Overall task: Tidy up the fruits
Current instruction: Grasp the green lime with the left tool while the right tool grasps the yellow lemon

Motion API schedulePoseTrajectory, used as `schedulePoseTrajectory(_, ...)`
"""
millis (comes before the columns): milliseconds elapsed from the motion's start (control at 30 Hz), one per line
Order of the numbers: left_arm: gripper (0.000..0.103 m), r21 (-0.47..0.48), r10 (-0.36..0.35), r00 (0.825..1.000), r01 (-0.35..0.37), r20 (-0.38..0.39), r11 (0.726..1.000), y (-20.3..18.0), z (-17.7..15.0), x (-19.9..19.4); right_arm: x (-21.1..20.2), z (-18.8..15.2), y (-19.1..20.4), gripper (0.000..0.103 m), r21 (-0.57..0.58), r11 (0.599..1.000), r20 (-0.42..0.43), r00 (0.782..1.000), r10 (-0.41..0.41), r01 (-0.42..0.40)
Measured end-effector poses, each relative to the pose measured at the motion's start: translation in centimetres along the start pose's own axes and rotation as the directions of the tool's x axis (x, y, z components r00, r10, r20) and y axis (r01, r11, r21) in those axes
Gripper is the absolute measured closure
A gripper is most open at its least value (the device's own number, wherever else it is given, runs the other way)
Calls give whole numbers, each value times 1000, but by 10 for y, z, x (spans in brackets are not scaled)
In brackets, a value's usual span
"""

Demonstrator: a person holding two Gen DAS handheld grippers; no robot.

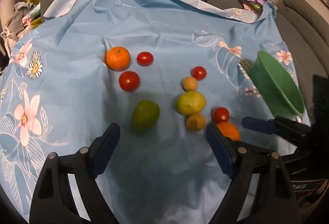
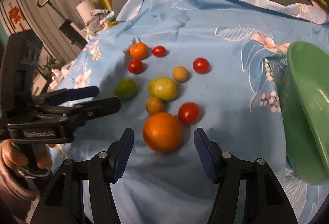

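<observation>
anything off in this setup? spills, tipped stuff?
The green bowl is tipped on its side at the right edge of the blue cloth, empty. All fruit lies loose on the cloth. No spills or damage visible.

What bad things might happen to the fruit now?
The big orange sits just ahead of the right gripper, whose open fingers have not closed on it; a nudge might roll it into the red tomato beside it. The green bowl looks tipped, so dropped fruit may spill. The left gripper might bump the green fruit away.
</observation>
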State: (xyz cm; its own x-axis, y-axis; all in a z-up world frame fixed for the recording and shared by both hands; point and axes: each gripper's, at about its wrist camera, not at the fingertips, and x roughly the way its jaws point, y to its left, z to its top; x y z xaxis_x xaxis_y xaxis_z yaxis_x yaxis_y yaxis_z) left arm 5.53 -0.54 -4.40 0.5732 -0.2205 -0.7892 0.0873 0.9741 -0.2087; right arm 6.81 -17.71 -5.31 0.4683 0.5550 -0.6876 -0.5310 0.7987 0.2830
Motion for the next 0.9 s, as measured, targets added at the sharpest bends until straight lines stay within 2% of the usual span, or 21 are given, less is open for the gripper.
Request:
schedulePoseTrajectory(67, 26, 4, 34, 999, -34, -10, 999, 3, 4, 6, 1, 12, 0, 40, -3, 1000, 20, 1000, 1, -1)
schedulePoseTrajectory(167, 29, 20, 66, 997, -65, -29, 998, 5, 9, 18, 10, 28, -1, 40, -6, 1000, 32, 999, 2, -2)
schedulePoseTrajectory(267, 35, 39, 86, 995, -84, -45, 996, 5, 11, 27, 29, 38, -2, 50, 5, 1000, -11, 1000, 20, -20)
schedulePoseTrajectory(367, 49, 72, 120, 992, -117, -40, 990, 4, 12, 31, 49, 43, -4, 53, 15, 1000, -54, 998, 21, -21)
schedulePoseTrajectory(467, 56, 75, 110, 992, -105, -62, 992, 8, 12, 38, 61, 46, -7, 55, 22, 1000, -77, 997, 14, -12)
schedulePoseTrajectory(600, 59, 86, 111, 992, -106, -55, 991, 10, 12, 40, 67, 48, -8, 58, 23, 999, -89, 996, 30, -28)
schedulePoseTrajectory(700, 69, 83, 92, 994, -87, -62, 993, 13, 12, 42, 71, 50, -7, 60, 16, 999, -98, 994, 40, -38)
schedulePoseTrajectory(800, 69, 113, 105, 994, -99, -40, 989, 9, 10, 41, 75, 47, -6, 62, 19, 998, -104, 992, 65, -64)
schedulePoseTrajectory(900, 69, 98, 94, 995, -89, -44, 991, 10, 11, 39, 75, 46, -8, 63, 38, 996, -99, 992, 80, -77)
